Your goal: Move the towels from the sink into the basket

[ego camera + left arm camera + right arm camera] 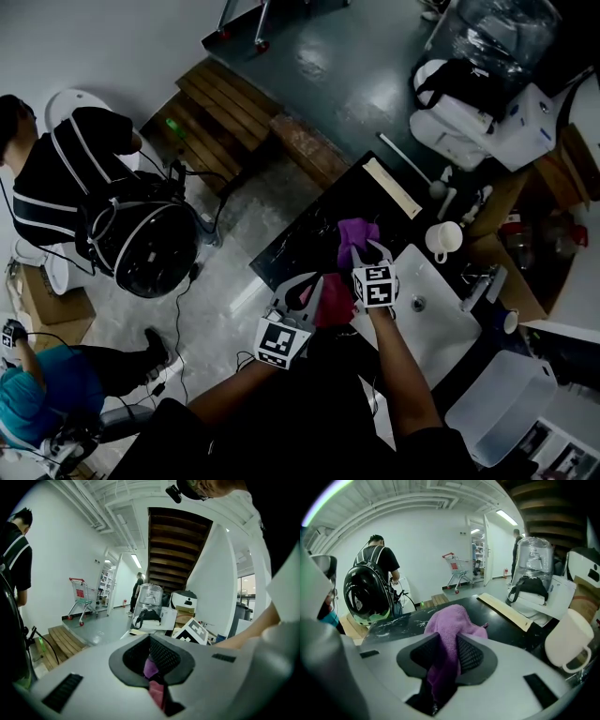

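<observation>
The right tongs [443,660] were pinched tight on a purple towel [452,620], which bunched up beyond their tips, above the dark counter [291,239] just left of the white sink [450,328]. The left tongs [152,663] were closed on a pink towel [159,695], held just beside the right pair at the sink's near-left edge

Head view: jaw gaps on left gripper [307,289] and right gripper [364,253] too small to read. Pink towel [334,302] mostly tucked behind them; left gripper view shows only a sliver. Purple towel [449,620] tail vanishes down between my jaws. My forearm covers part of the sink [450,323].
</observation>
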Available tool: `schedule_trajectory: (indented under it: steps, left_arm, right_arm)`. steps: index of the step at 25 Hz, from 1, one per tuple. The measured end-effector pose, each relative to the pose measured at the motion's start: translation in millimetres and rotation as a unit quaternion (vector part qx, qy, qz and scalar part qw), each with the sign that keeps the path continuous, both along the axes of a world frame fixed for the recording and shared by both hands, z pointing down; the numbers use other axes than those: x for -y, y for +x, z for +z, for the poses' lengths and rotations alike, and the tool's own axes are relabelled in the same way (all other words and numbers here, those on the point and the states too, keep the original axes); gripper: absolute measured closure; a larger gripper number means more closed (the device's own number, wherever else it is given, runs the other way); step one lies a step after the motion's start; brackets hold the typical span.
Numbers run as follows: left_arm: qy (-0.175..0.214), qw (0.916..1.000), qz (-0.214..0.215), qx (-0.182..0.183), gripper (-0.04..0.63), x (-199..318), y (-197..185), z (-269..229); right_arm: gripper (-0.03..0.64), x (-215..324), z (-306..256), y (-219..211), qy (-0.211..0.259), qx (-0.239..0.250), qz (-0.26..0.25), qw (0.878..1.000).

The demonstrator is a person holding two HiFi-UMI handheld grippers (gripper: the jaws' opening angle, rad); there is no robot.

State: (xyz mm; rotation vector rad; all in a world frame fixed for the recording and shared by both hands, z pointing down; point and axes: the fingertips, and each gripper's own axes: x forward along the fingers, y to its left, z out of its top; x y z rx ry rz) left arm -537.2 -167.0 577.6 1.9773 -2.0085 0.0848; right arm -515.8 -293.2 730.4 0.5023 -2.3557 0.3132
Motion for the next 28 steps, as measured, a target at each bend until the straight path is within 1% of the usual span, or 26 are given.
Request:
schedule_trajectory:
  steps: [5, 9, 12, 14, 17, 21, 24, 28]
  left_arm:
    - [0.014, 0.9999, 0.006, 0.006, 0.592, -17, 0, -8]
    - [0.025, 0.9995, 0.004, 0.018, 0.592, -35, -6, -19]
    - [0.039, 0.9989, 0.010, 0.026, 0.592, -47, -3, -31]
    - [0.047, 0.9985, 0.019, 0.020, 0.592, -55, 5, -35]
    - [0.049, 0.9983, 0.031, -0.004, 0.592, -71, 17, -37]
    - [0.050, 0.9979, 0.042, -0.002, 0.592, -94, 31, -39]
    - [0.058, 0.9968, 0.055, -0.002, 0.592, -111, 43, -44]
    - [0.070, 0.9952, 0.067, -0.012, 0.592, -126, 51, -49]
  right_arm:
    - [0.492, -11, -30, 17, 0.002, 0.036, 0.029, 0.999]
    - [0.492, -26, -60, 36, 0.021, 0.051, 0.046, 0.997]
    - [0.492, -44, -81, 48, 0.034, 0.061, 0.059, 0.996]
    - [0.492, -59, -91, 57, 0.041, 0.064, 0.068, 0.995]
    - [0.492, -89, -104, 68, 0.043, 0.071, 0.085, 0.993]
    - [0.492, -129, -121, 81, 0.054, 0.091, 0.110, 0.988]
    - [0.492, -158, -130, 90, 0.064, 0.102, 0.131, 0.984]
    - [0.492, -190, -140, 97, 0.075, 0.111, 0.151, 0.979]
